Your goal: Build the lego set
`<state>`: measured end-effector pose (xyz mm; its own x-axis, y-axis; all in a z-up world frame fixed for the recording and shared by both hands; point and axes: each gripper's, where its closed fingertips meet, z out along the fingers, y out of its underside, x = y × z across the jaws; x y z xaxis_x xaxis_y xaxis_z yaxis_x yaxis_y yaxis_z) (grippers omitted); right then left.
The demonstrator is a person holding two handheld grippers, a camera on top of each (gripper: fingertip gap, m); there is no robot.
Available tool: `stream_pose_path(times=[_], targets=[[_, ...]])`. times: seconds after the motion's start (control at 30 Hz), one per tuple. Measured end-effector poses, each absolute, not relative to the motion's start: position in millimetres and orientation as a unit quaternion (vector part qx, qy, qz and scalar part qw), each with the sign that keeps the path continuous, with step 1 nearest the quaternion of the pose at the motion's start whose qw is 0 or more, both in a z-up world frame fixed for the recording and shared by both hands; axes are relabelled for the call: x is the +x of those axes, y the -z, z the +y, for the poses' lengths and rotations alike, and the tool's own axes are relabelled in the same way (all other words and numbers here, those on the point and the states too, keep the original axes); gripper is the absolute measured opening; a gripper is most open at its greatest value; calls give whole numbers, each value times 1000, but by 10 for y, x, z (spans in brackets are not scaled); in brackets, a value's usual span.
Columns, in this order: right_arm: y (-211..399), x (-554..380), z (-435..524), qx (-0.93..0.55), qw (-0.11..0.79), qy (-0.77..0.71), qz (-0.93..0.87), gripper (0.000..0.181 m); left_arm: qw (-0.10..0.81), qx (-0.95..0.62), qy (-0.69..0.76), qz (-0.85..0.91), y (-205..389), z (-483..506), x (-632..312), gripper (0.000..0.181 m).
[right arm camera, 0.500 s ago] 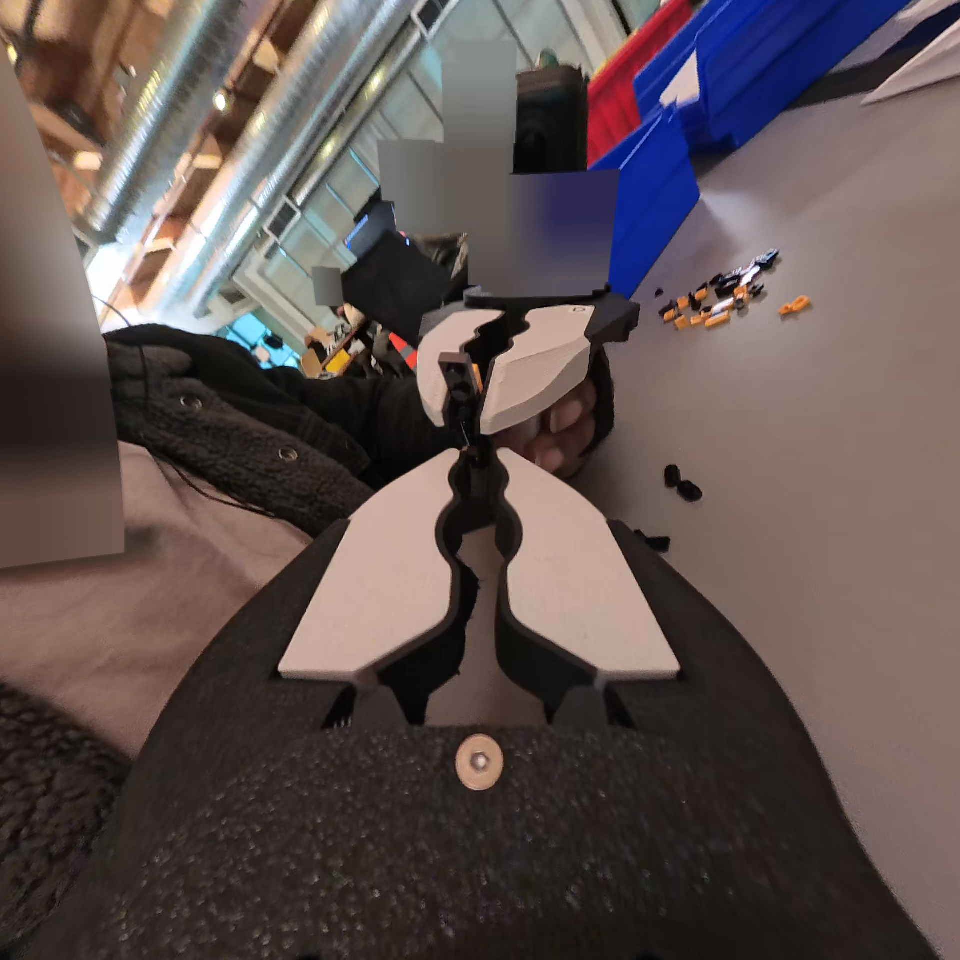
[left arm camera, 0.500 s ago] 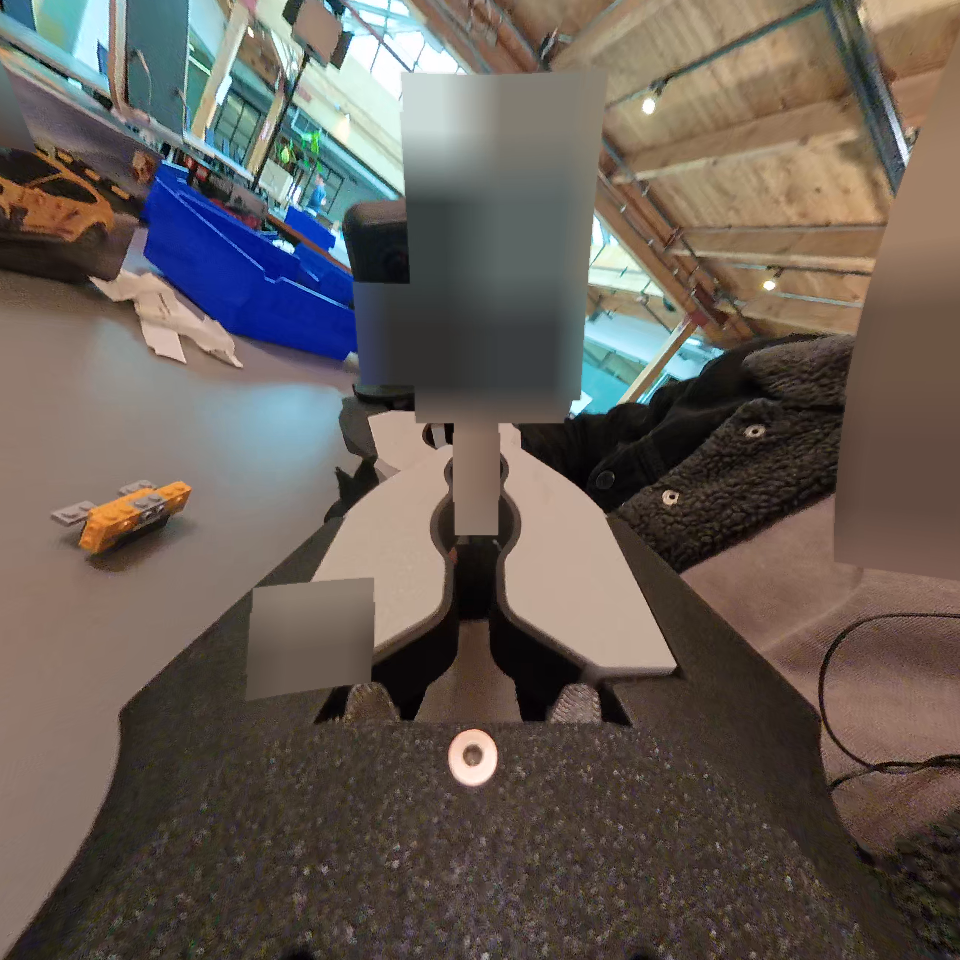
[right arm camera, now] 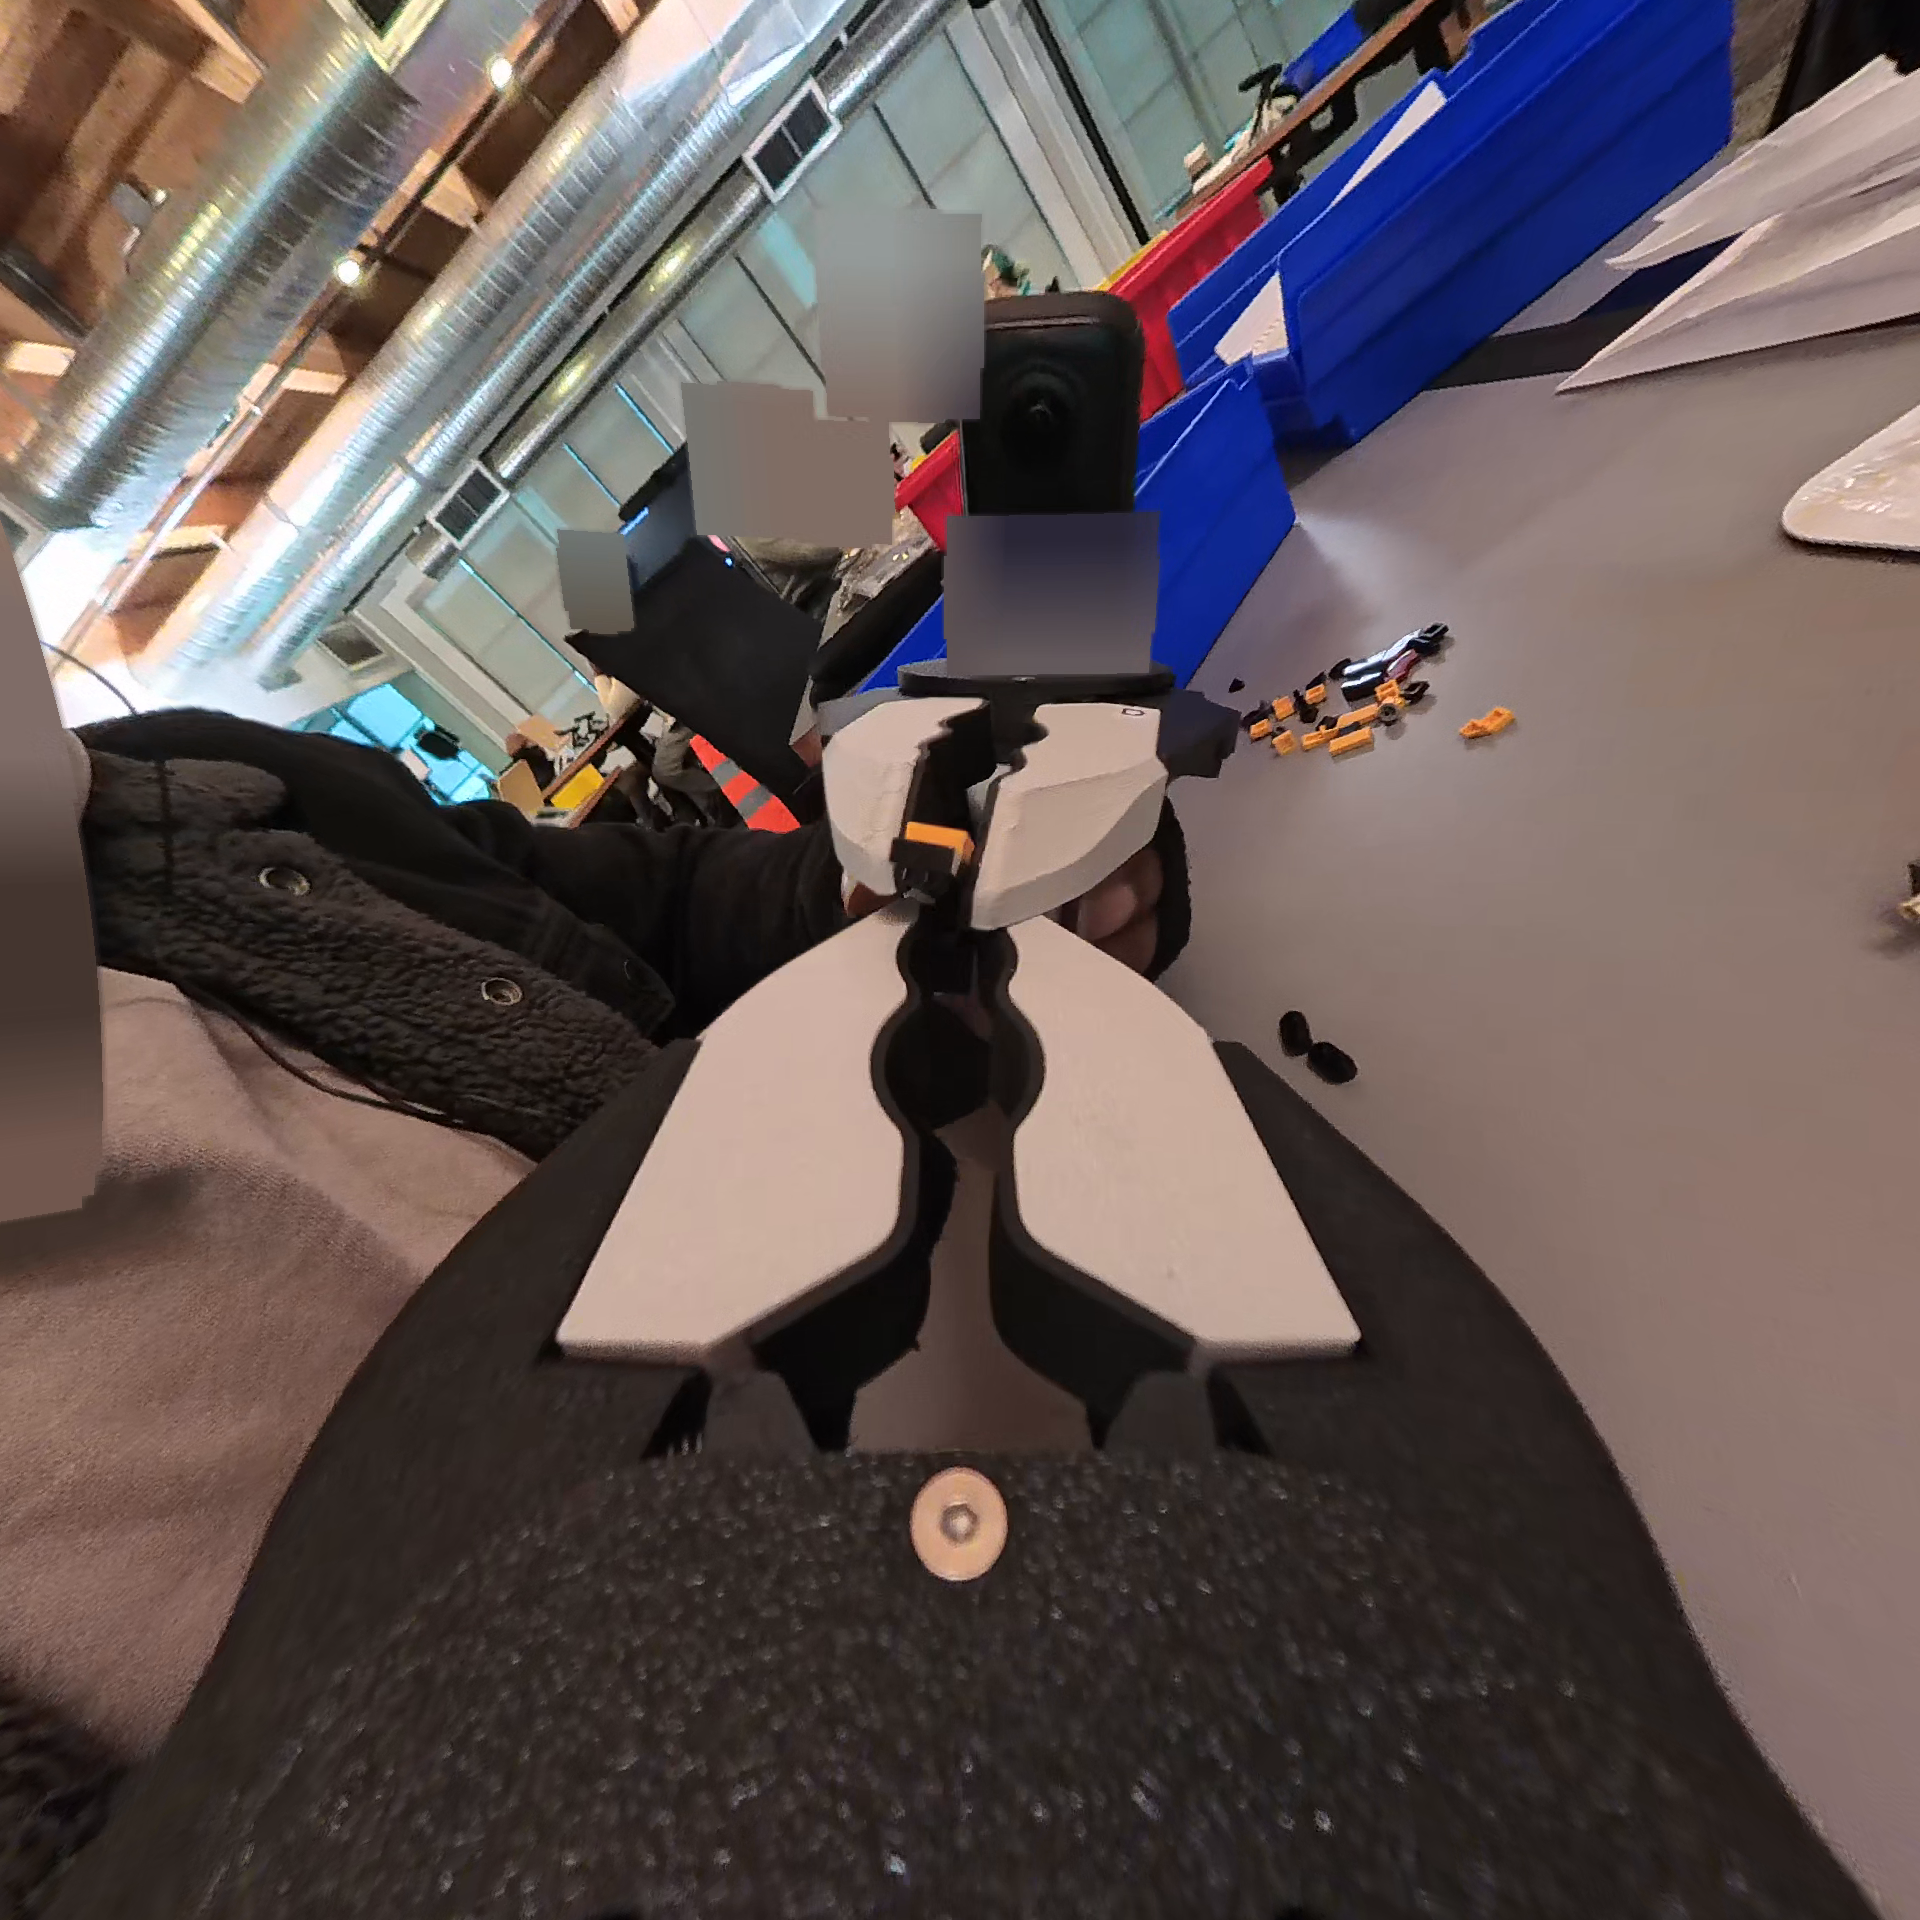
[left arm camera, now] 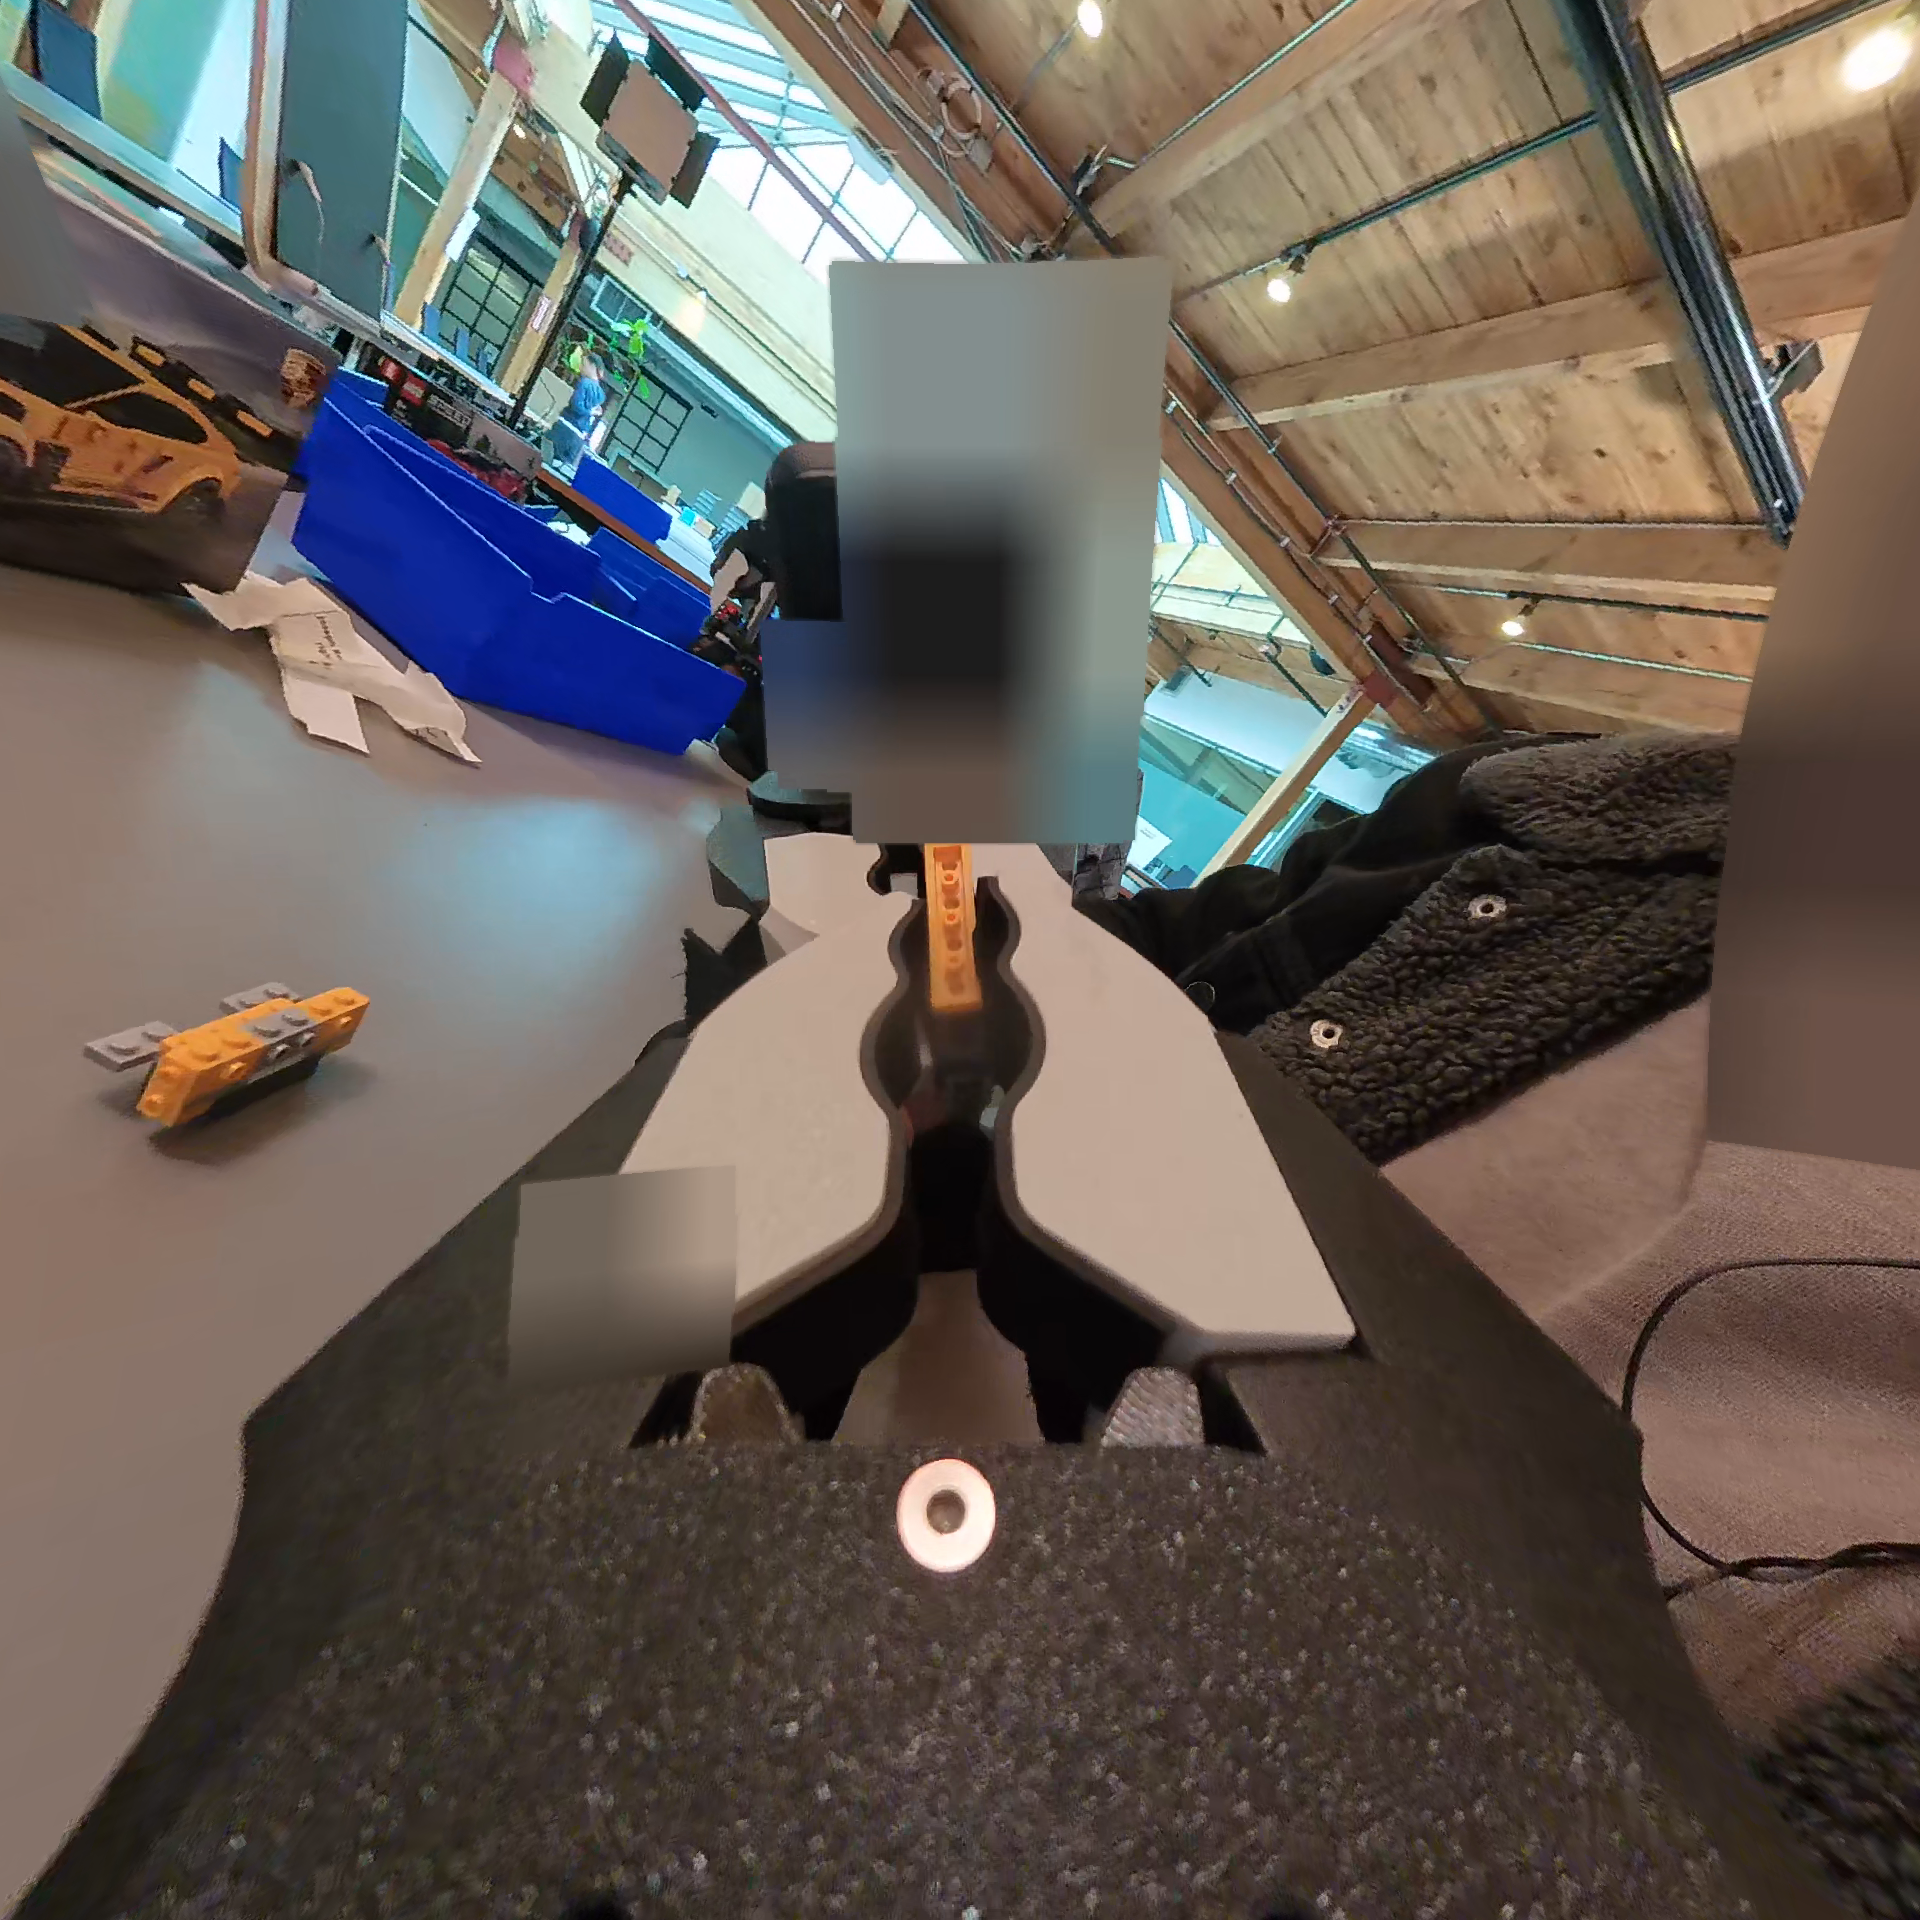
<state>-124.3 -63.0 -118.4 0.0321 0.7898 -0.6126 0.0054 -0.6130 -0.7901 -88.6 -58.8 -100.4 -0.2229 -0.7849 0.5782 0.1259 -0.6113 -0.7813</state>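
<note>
An orange lego plate (left arm camera: 951,930) is clamped in the closed left tool (left arm camera: 948,997) and met tip-to-tip, above the surface (right arm camera: 1558,935), by the right tool (right arm camera: 951,971), closed on a small black piece, seemingly for joining.

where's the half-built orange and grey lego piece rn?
Left wrist view, left side: the orange and grey lego assembly sits on the grey table, apart from the tongs, with crumpled paper and blue bins behind it.

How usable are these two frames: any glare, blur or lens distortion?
Left wrist view: sharp, a soft sheen on the grey table, fisheye-bent ceiling beams, bright ceiling lamps. Right wrist view: sharp, blown-out windows at left, curved ducts, loose bricks small but crisp.
</note>
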Motion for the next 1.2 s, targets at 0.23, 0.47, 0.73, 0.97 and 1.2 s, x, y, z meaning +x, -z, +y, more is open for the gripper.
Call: stream_pose_path(times=[0.23,0.47,0.73,0.97,1.2], targets=[[1192,-1223,-604,-649,315,-626,-296,7,312,-535,732,283,974,-534,-908,9],[1269,-1165,-585,-665,310,-611,-297,7,295,-543,740,264,1027,-483,-908,9],[1306,-1095,-596,-669,311,-607,-295,6,290,-553,733,270,1087,-477,-899,9],[1351,-1075,-614,-672,305,-606,-297,7,287,-562,723,281,1135,-500,-864,9],[1443,-978,-546,-681,323,-587,-295,7,279,-574,714,287,1199,-489,-859,8]])
